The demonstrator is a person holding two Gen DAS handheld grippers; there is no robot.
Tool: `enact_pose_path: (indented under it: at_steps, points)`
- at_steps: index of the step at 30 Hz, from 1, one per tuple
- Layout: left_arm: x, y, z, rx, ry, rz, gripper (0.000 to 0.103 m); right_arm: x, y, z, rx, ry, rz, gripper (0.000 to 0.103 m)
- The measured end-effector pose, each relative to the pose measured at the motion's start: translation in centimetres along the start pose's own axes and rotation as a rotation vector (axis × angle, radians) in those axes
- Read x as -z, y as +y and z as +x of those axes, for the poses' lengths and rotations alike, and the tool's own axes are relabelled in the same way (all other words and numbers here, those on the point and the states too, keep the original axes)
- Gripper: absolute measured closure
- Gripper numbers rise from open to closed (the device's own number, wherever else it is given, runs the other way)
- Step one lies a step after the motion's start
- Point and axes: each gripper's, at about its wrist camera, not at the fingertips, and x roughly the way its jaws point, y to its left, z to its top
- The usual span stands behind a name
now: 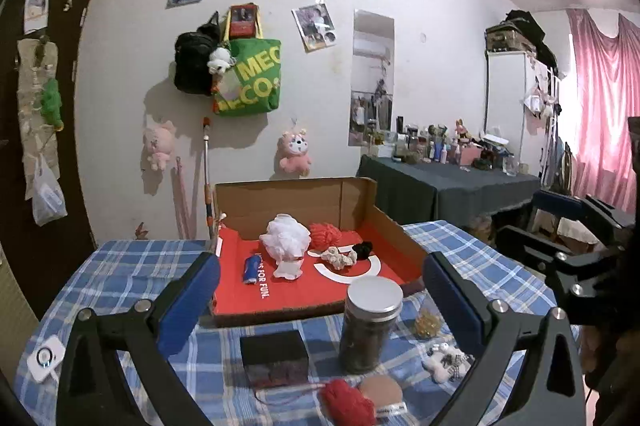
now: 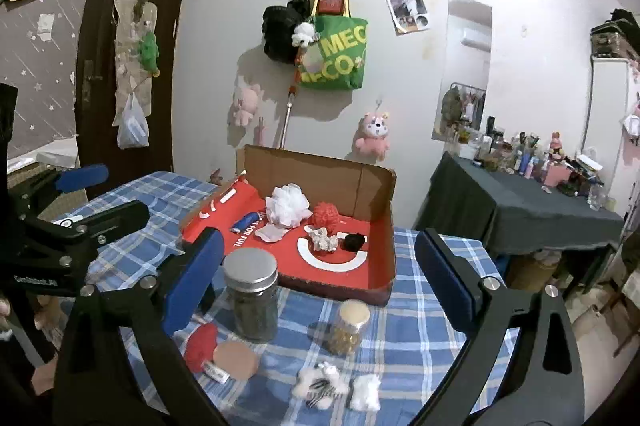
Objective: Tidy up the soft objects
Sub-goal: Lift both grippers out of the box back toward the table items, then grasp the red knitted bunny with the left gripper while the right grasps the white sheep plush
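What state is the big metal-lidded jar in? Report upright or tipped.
Upright. The jar stands on its base on the checked tablecloth, silver lid level on top, in front of the cardboard box.

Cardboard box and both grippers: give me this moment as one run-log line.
left gripper: open, empty | right gripper: open, empty | cardboard box: white pouf, red pompom inside | table: another red pompom outside box

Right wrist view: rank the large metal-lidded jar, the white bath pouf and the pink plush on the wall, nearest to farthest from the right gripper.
1. Large metal-lidded jar: on the checked cloth, just ahead of the right gripper, toward its left finger.
2. White bath pouf: inside the red cardboard box, farther back.
3. Pink plush: hanging on the back wall, behind the box.
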Motion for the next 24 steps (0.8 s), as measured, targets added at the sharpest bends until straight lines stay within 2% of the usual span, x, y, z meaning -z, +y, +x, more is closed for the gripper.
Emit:
enact_pose_path:
  at_steps: [8, 13, 24]
  points:
    - [3.5, -1.0, -2.0, -0.061, -0.027, -0.008, 0.000, 3.7, 1.4, -2.7, 0.029, -0.019, 0.016, 0.005]
    - [6.0, -0.9, -2.0, -0.082, -0.013, -0.042, 0.000, 6.2, 1.7, -2.6, 0.065, -0.004, 0.040, 0.005]
    - [11.2, -0.6, 0.9, -0.116, 0.147, -0.052, 0.000, 11.8, 1.0, 0.5, 0.092, 0.130, 0.103, 0.005]
